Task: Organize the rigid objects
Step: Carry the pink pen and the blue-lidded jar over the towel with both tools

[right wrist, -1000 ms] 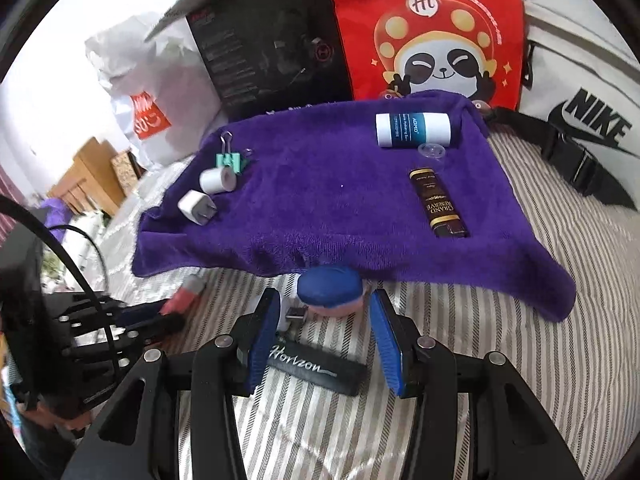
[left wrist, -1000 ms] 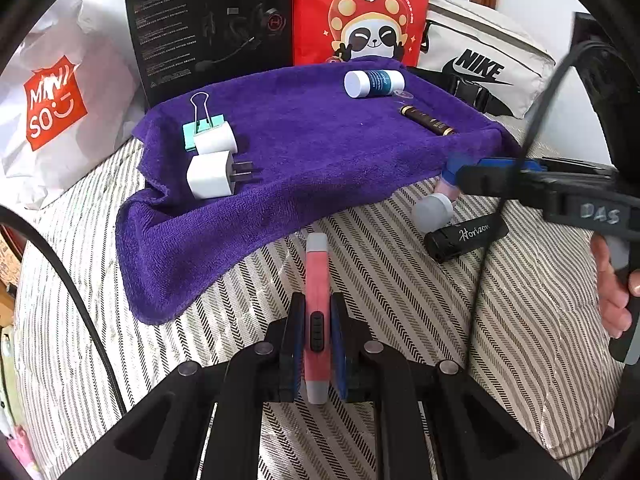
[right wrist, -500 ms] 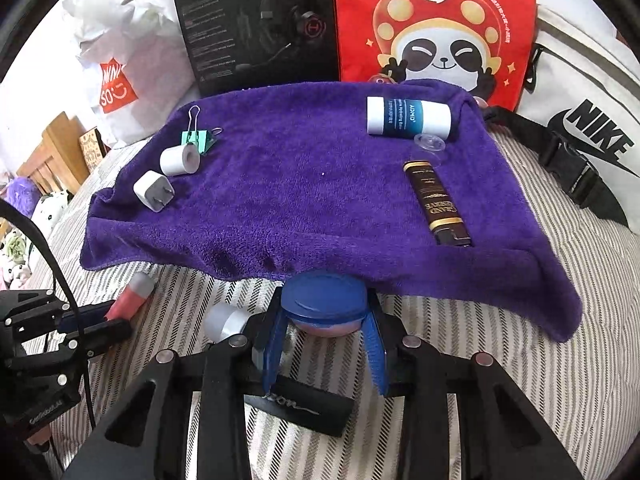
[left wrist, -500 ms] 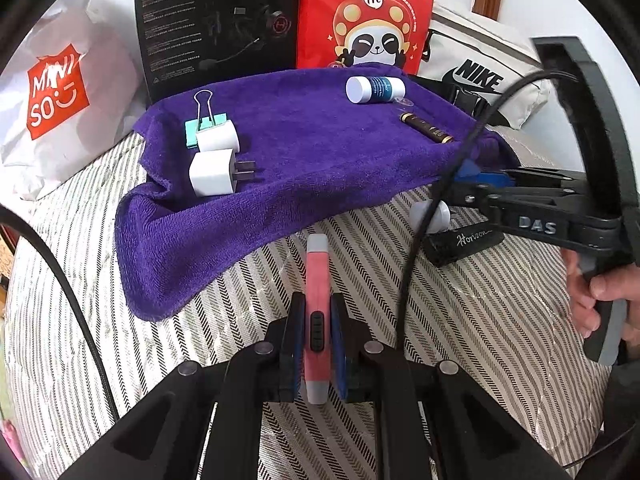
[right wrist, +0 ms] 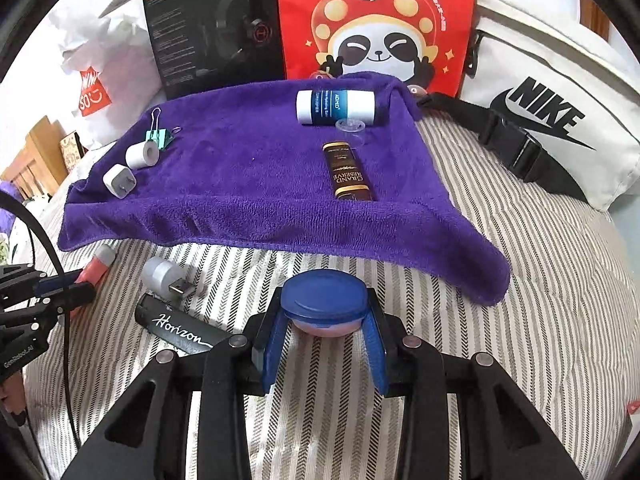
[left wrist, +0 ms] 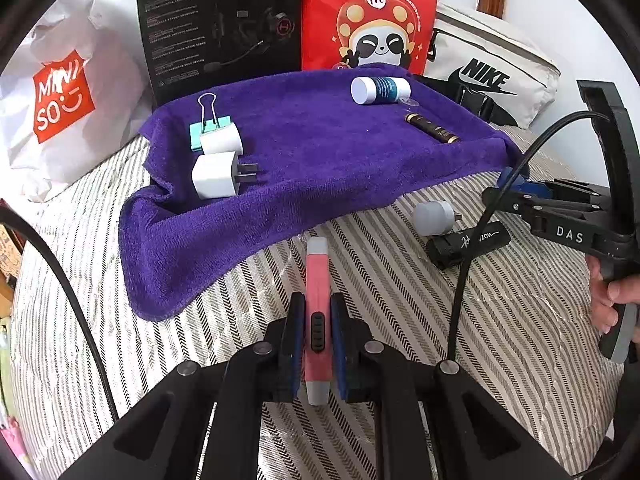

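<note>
Now clamped on a blue-lidded jar (right wrist: pixel 324 304): right gripper (right wrist: pixel 325 338), its jaws just closed from a wider spread a second ago, when the jar sat loose between them. Pads pressing both sides of the jar, in front of the purple towel (right wrist: pixel 248 184). No change at the left gripper (left wrist: pixel 316 340): pressed together on a pink pen (left wrist: pixel 317 312), same place over the striped bedcover (left wrist: pixel 500 340). Uncovered again beside the right gripper: grey plug (right wrist: pixel 164 276) and black case (right wrist: pixel 180 330), both lying on the bedcover. On the towel, unmoved: two white chargers, binder clip (left wrist: pixel 210 122), white bottle (right wrist: pixel 336 106), brown tube (right wrist: pixel 347 172).
</note>
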The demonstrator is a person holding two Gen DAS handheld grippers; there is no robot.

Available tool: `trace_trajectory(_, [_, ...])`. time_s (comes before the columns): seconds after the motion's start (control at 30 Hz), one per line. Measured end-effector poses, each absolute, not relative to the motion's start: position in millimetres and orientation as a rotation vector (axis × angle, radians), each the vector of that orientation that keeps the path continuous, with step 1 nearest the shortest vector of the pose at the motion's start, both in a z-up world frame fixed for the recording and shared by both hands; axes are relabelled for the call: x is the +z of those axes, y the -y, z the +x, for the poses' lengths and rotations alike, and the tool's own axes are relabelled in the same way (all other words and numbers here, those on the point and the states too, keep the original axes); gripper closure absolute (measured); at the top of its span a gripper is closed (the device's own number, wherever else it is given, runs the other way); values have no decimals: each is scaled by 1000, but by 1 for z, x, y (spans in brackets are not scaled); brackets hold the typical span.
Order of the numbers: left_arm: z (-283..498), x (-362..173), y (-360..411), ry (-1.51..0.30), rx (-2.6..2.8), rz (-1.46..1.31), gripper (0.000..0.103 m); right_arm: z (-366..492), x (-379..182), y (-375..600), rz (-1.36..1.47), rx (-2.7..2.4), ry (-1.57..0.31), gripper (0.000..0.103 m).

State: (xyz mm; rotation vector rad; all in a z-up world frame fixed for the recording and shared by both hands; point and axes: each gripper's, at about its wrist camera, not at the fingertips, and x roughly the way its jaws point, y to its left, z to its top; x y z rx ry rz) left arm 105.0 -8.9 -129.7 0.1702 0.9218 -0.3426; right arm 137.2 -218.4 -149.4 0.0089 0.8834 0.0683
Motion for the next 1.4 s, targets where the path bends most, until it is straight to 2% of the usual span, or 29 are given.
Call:
trace_trajectory(0.6, [99, -131, 12, -874, -307, 173, 90, 137, -152, 217, -4, 78, -871, 66])
trace_trajectory(1.03, [108, -127, 2, -935, -318, 82, 91, 137, -149, 211, -65, 68, -881, 68])
trace_trajectory(1.4, [108, -96, -4, -888, -329, 37, 91, 129, -95, 226, -8, 153, -818, 68])
